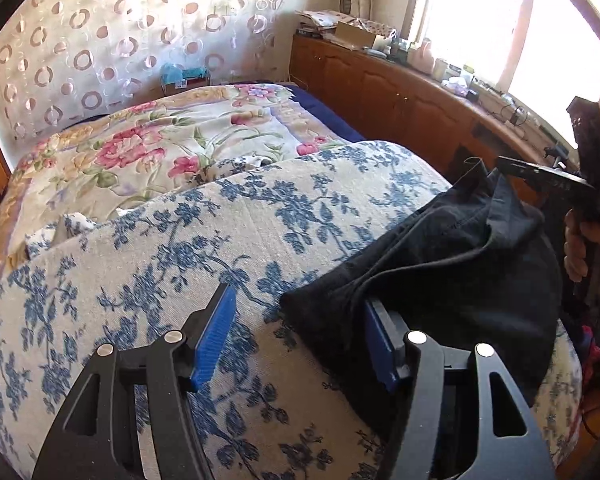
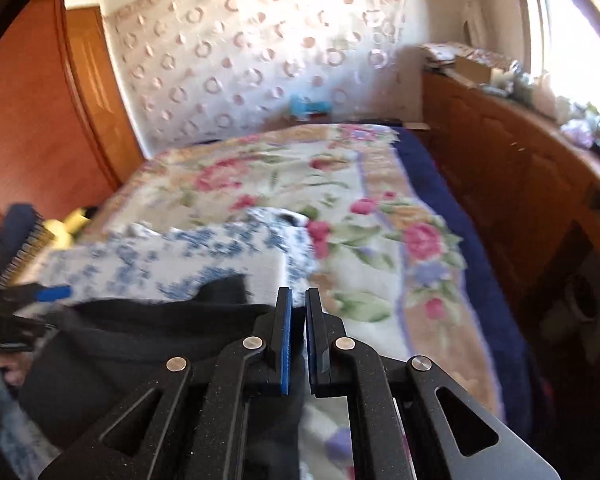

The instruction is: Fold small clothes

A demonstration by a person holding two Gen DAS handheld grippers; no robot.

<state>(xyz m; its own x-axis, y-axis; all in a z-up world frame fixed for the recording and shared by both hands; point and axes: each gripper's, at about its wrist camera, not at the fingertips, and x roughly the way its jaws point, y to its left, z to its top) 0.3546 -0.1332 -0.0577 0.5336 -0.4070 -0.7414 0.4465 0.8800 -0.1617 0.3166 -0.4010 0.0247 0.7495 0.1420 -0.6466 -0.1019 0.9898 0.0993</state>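
We see the left gripper (image 1: 298, 344) with its jaws standing apart over a blue-flowered cushion (image 1: 228, 232), nothing pressed between the blue pads (image 1: 214, 340). The black garment (image 1: 452, 264), the piece of clothing to be folded, lies just to this gripper's right; its near edge drapes over the right-hand finger, while the left-hand finger sits on bare cushion. Farther right and ahead, we see the right gripper (image 1: 500, 164) raised at the garment's far corner, with a hand (image 1: 580, 248) on its handle.

From the right wrist view, which is blurred, the right gripper (image 2: 299, 336) has its jaws drawn together with only a thin slit between the pads. The black garment (image 2: 132, 344) lies to its left and below, and dark cloth runs up to the pads, but we cannot tell whether any of it is pinched. Ahead of both grippers lies a pink-flowered blanket (image 2: 340, 200) on the bed, with a wooden cabinet (image 1: 380, 88) off to the right.
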